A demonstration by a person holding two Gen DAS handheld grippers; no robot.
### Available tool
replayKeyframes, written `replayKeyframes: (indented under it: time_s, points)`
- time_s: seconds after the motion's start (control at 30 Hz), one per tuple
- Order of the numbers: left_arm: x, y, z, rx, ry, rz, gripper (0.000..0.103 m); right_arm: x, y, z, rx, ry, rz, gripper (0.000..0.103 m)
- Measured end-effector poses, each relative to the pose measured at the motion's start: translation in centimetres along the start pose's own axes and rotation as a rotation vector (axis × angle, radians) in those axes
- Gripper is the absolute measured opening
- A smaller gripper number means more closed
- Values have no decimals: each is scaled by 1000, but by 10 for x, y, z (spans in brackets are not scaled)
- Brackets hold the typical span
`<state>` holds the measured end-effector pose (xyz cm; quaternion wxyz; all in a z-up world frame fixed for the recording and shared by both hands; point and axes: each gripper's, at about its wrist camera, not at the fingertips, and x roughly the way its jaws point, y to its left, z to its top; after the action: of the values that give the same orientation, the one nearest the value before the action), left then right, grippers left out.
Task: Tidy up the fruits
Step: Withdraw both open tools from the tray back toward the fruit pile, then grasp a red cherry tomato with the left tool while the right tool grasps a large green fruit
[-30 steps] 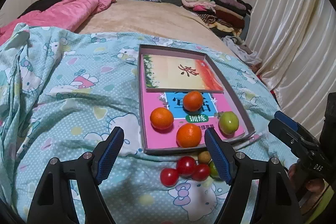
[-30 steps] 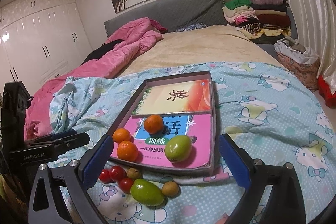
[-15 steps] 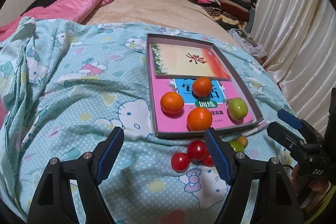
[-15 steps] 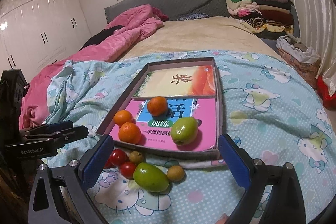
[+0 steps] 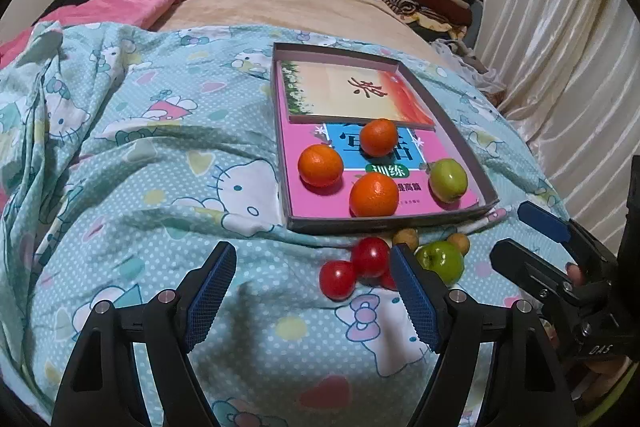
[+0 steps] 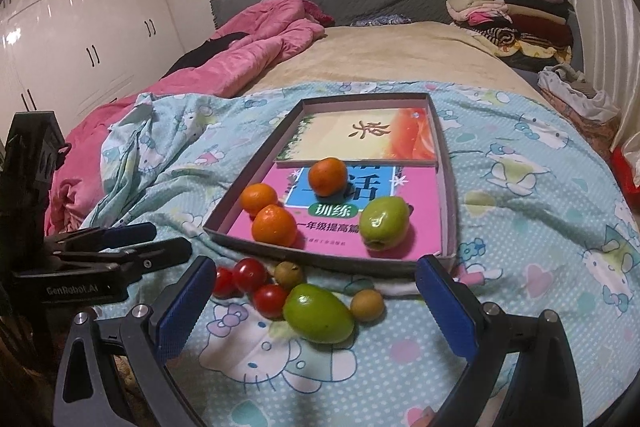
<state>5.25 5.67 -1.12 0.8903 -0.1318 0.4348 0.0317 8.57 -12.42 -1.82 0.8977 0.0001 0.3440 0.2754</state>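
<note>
Meanwhile both claws, left (image 5: 310, 285) and right (image 6: 312, 301), stay spread, nearer the green fruit (image 6: 318, 313)

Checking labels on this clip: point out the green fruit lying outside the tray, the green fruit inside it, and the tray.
Green fruit outside tray (image 6: 318, 313), right wrist view, top skin.
Green fruit inside tray (image 6: 384, 223), right wrist view, front face.
Tray (image 6: 320, 259), right wrist view, near wall.

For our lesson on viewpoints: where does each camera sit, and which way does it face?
Left wrist: on the left tool, facing up the bed at the tray; the right tool shows at right.
Right wrist: on the right tool, over the green fruit; the left tool shows at left.
Both share the tray, oranges and tomatoes.
</note>
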Motion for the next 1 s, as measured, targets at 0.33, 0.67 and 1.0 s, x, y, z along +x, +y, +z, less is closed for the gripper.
replayKeyframes:
  time_s: [0.33,0.67,1.0]
  points:
    - [7,-5,-7,24,43,2,80,3,-1,-4,31,28,12,100]
    - [18,-5,-12,42,81,6,80,10,-9,-8,76,74,15,100]
    - [31,-7,-15,49,133,-6,80,12,-7,-13,97,103,32,100]
